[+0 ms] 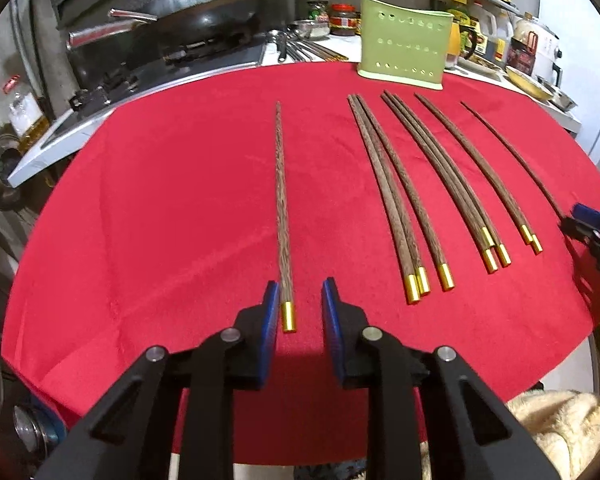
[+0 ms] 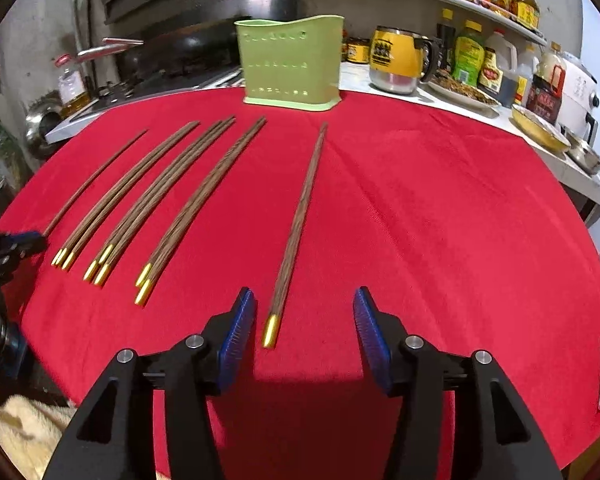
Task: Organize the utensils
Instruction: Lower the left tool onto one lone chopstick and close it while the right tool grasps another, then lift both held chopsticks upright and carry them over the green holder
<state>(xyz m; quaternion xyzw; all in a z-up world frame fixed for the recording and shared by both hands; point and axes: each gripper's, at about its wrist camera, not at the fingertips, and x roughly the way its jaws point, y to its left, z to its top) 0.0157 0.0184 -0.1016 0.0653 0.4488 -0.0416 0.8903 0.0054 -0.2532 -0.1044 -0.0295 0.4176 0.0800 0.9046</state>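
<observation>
Several brown wooden chopsticks with gold caps lie on a red cloth (image 1: 160, 200). In the left wrist view, a single chopstick (image 1: 282, 216) lies with its gold end between the open fingers of my left gripper (image 1: 300, 300), close to the left pad. Bundles of chopsticks (image 1: 400, 200) lie to the right. In the right wrist view, another single chopstick (image 2: 300, 220) has its gold end between the open fingers of my right gripper (image 2: 304, 308). Chopstick bundles (image 2: 160, 200) lie to its left. A green perforated utensil holder (image 2: 292, 64) stands upright at the cloth's far edge; it also shows in the left wrist view (image 1: 404, 48).
A black wok (image 1: 188, 20) sits on a stove at back left. A yellow mug (image 2: 400, 60), sauce bottles (image 2: 468, 56) and dishes stand at back right. The right gripper (image 1: 592, 232) shows at the left view's right edge. A beige towel (image 1: 560, 428) lies below the table.
</observation>
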